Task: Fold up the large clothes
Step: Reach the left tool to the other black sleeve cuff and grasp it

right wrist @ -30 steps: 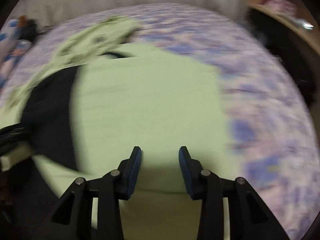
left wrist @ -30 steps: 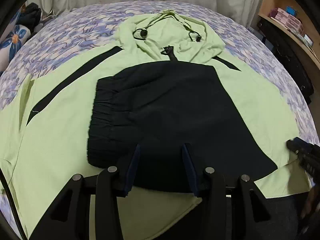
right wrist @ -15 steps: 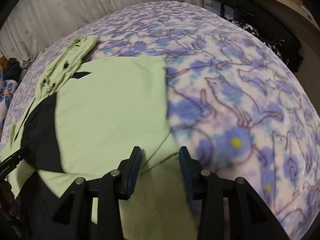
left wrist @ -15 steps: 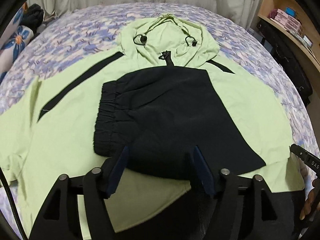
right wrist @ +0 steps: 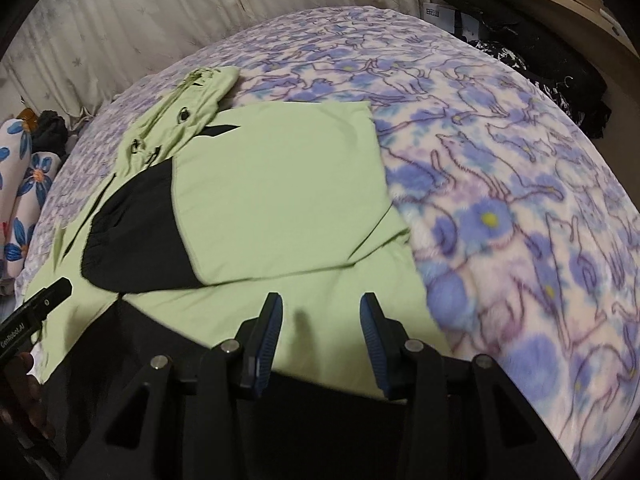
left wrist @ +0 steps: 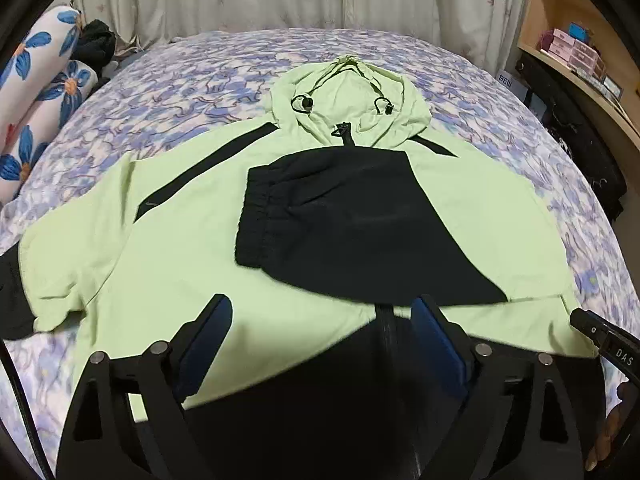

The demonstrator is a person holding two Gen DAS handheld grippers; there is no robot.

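- Item: one light-green hooded jacket (left wrist: 168, 264) with black panels lies face up on the floral bedspread (left wrist: 180, 76), hood (left wrist: 348, 96) at the far end, hem at the near edge.
- Done: the right sleeve (left wrist: 360, 220) is folded across the chest, its black cuff end pointing left; seen from my right tongs, the right side panel (right wrist: 280, 184) lies flat with a straight folded edge.
- Left to do, in my judgement: the left sleeve (left wrist: 72, 248) lies spread out to the left and needs folding in; then the body needs folding from hem toward hood. I put the task at about a third complete.
- My left tongs (left wrist: 322, 336): jaws have just been opening and now stand spread wide above the near hem, nothing between them.
- My right tongs (right wrist: 322, 330): jaws partly apart, over the near right hem; no fabric pinched.
- Count: one jacket, one hood, two drawcord toggles (left wrist: 306, 102), two sleeves (one folded), two tongs, one floral pillow (left wrist: 36, 92) at far left.
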